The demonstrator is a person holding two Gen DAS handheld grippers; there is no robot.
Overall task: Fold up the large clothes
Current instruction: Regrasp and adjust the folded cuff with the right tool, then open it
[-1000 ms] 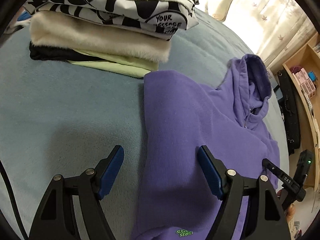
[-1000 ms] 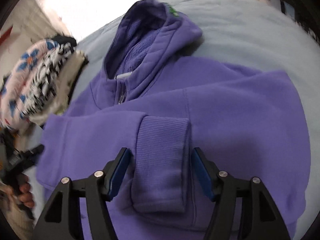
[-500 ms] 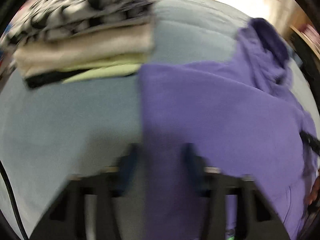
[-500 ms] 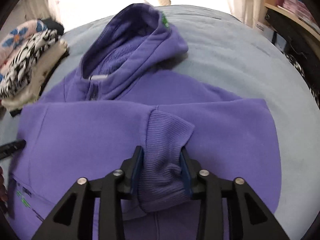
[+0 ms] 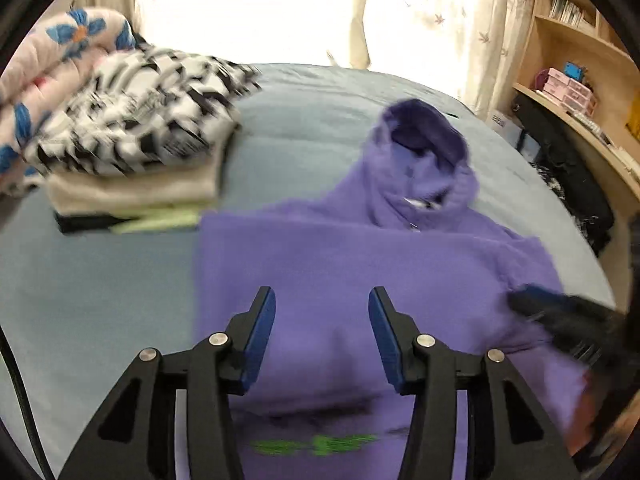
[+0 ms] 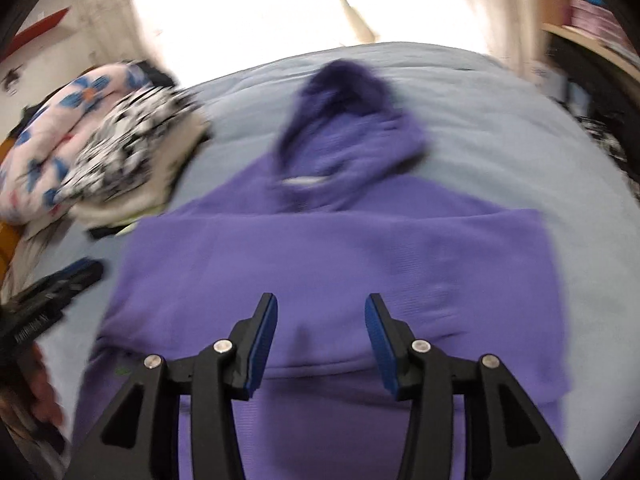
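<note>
1. Purple fleece hooded sweatshirt [image 6: 332,264]: flat on the pale blue bed [image 5: 100,292], sleeves folded in.
2. Left hand-held gripper [image 5: 322,332], right hand-held gripper [image 6: 320,338]: jaws apart, empty.
3. Handling: likely soft, bulky, limp; pinch the hem corners.

A grey-blue bed cover [image 5: 100,292] fills the foreground. Behind it, pale leaf-print curtains [image 5: 472,28] frame a glaring bright window [image 5: 248,8]. Wooden shelves [image 5: 576,40] with books and pink boxes [image 5: 568,88] stand on the right.
</note>
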